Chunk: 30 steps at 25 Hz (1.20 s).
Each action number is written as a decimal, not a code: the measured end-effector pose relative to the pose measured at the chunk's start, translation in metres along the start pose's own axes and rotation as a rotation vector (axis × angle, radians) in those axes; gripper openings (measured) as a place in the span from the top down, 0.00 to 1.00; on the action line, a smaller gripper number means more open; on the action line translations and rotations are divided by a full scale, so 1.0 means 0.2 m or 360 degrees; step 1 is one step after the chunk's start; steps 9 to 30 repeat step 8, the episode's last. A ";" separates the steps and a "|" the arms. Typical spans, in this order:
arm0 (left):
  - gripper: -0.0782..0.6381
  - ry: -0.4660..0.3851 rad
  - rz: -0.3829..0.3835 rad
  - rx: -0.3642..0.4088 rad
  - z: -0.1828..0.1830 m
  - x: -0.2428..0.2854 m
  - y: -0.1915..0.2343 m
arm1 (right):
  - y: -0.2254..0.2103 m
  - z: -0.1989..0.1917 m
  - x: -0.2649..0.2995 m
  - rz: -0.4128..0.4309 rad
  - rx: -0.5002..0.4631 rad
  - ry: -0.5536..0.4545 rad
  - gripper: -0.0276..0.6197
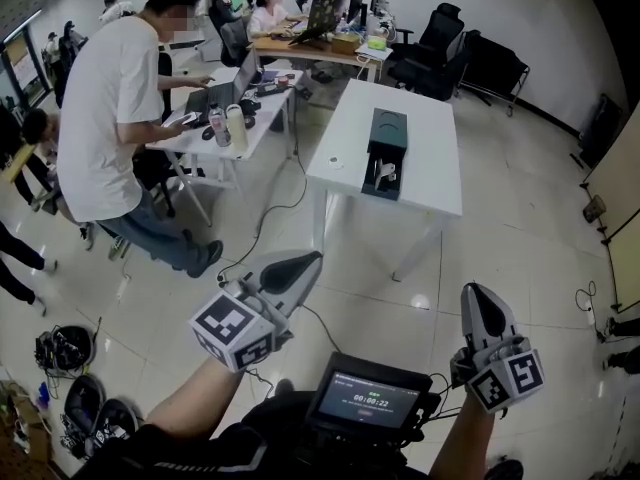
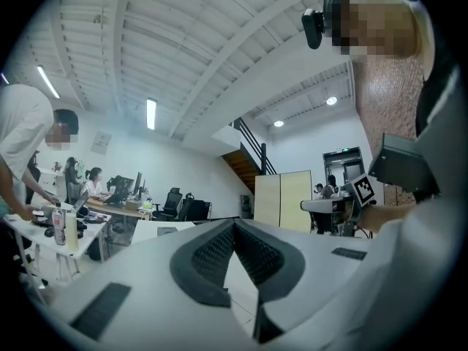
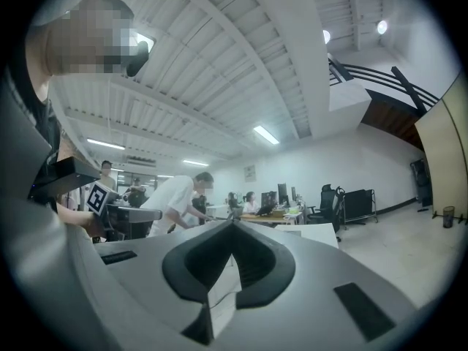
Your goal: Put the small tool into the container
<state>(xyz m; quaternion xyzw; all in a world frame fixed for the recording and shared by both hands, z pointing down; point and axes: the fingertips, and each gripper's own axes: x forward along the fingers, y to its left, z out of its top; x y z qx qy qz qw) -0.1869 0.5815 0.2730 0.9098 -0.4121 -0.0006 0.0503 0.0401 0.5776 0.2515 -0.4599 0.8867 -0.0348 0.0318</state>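
Note:
A dark green container lies on a white table a few steps ahead, its near end open with something pale inside. A small pale object sits on the table left of it; I cannot tell what it is. My left gripper is held low at the left, far short of the table, its jaws shut with nothing between them. My right gripper is at the lower right, also shut and empty. Both point toward the table.
A person in a white shirt stands at a desk with a laptop and bottles, left of the table. Cables trail over the tiled floor. Black office chairs stand behind. Bags lie at lower left. A screen unit hangs at my chest.

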 end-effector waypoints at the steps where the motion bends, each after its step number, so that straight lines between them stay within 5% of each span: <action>1: 0.86 0.0001 -0.0005 -0.0016 0.01 -0.01 0.00 | 0.01 0.00 0.00 0.0000 -0.0008 0.0003 0.94; 30: 0.86 0.0025 -0.0024 0.0001 0.00 -0.01 -0.02 | -0.03 -0.02 -0.03 -0.0016 0.0006 -0.0002 0.94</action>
